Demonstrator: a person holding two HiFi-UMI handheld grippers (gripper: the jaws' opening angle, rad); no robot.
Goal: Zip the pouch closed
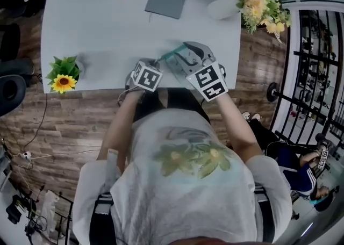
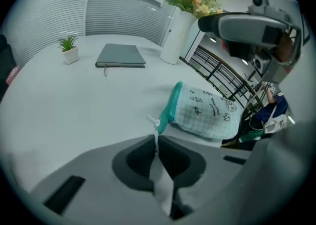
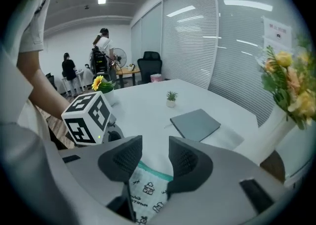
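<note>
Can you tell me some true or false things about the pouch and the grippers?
1. The left gripper pinches the pouch's white pull tab. True.
2. The right gripper is squeezed shut. False: its jaws stand apart, with the pouch showing between them.
3. The pouch has a teal edge and little doodles. True.
4. The grey notebook lies on top of the pouch. False: it lies apart from it, farther back on the table.
</note>
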